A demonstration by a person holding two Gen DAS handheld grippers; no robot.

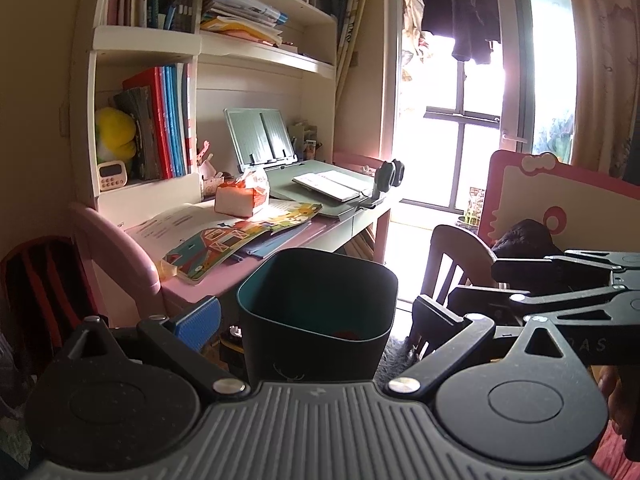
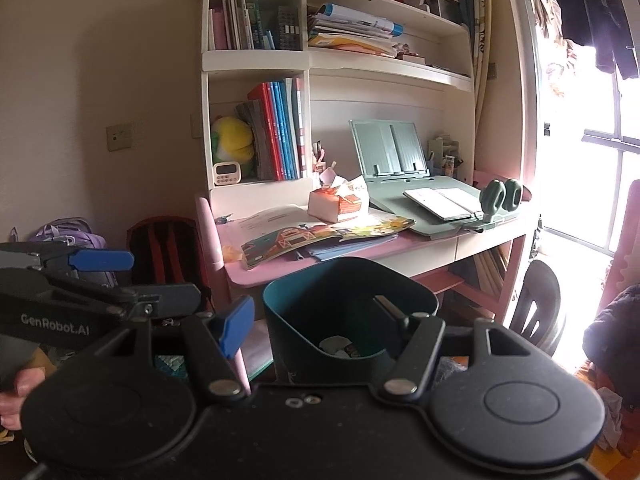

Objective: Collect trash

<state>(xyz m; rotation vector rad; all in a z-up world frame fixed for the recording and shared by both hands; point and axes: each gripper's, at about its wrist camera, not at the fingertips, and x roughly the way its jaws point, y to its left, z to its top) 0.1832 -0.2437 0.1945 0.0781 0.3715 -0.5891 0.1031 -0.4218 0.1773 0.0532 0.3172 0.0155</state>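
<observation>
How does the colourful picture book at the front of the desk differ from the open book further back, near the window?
The picture book is covered in bright, colourful illustrations. The open book shows plain pale pages. The picture book lies on the pink desktop near its front edge, while the open book rests on the green board, further back and nearer the window. Both lie spread open.

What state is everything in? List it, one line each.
Bin: upright, no lid, some trash inside.
Left gripper: open, empty.
Right gripper: open, empty.
Picture book: lying open.
Notebook: lying open.
Book stand: propped up, empty.
</observation>
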